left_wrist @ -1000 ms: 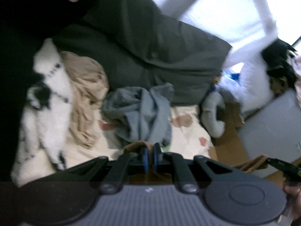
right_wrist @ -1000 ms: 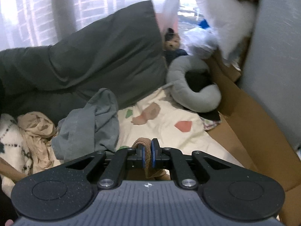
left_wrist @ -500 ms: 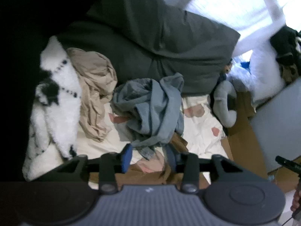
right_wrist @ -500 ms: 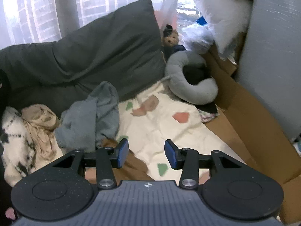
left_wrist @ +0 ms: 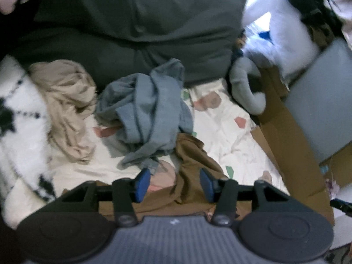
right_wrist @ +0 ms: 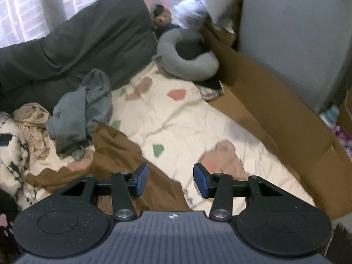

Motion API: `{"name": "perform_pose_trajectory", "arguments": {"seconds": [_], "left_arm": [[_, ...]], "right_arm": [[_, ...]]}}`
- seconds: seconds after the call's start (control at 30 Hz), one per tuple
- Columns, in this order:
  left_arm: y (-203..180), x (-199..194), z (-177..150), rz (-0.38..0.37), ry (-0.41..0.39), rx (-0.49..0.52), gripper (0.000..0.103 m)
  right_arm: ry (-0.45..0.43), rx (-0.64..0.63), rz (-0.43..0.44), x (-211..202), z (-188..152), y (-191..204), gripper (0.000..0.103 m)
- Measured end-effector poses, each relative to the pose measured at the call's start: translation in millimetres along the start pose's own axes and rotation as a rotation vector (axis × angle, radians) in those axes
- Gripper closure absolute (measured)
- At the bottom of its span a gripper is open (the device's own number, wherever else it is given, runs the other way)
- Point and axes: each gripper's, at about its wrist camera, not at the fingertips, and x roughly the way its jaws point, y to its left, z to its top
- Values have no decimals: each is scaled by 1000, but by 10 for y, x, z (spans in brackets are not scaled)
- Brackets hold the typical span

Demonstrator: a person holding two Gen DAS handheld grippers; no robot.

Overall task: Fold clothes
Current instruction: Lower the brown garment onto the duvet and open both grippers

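- Both views look along a gripper over a cream bedsheet [right_wrist: 176, 118] printed with pink and green patches.
- The left gripper [left_wrist: 173, 183] has its jaws spread wide, holding nothing; the brown garment [left_wrist: 193, 160] lies between and below the blue pads.
- The right gripper [right_wrist: 171, 181] is also spread wide and empty, above the brown garment's [right_wrist: 118, 154] right edge.
- The brown garment lies rumpled near the sheet's near edge, its far end touching a crumpled grey garment [right_wrist: 81, 114].
- A beige garment [left_wrist: 66, 107] is heaped toward the sheet's left edge, beside a white fluffy blanket [left_wrist: 19, 118].
- The brown cloth looks soft, light and limp; it would likely sag and bunch, so pinching an edge or corner in each gripper seems best.
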Motion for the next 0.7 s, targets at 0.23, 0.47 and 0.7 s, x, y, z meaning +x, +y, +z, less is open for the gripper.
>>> {"name": "perform_pose_trajectory", "arguments": {"seconds": [0.23,0.47,0.7], "left_arm": [[-397,296,-7,-8,31,87,48],[-838,680,-184,-28,74,223,47],[-1203,1107,-428,-53,124,322,47]], "right_arm": [[21,114,11,56,-615,-465,51],[10,204,4,304,-1210,-806,52],[9,312,-10,548,-1729,-1049,52]]}}
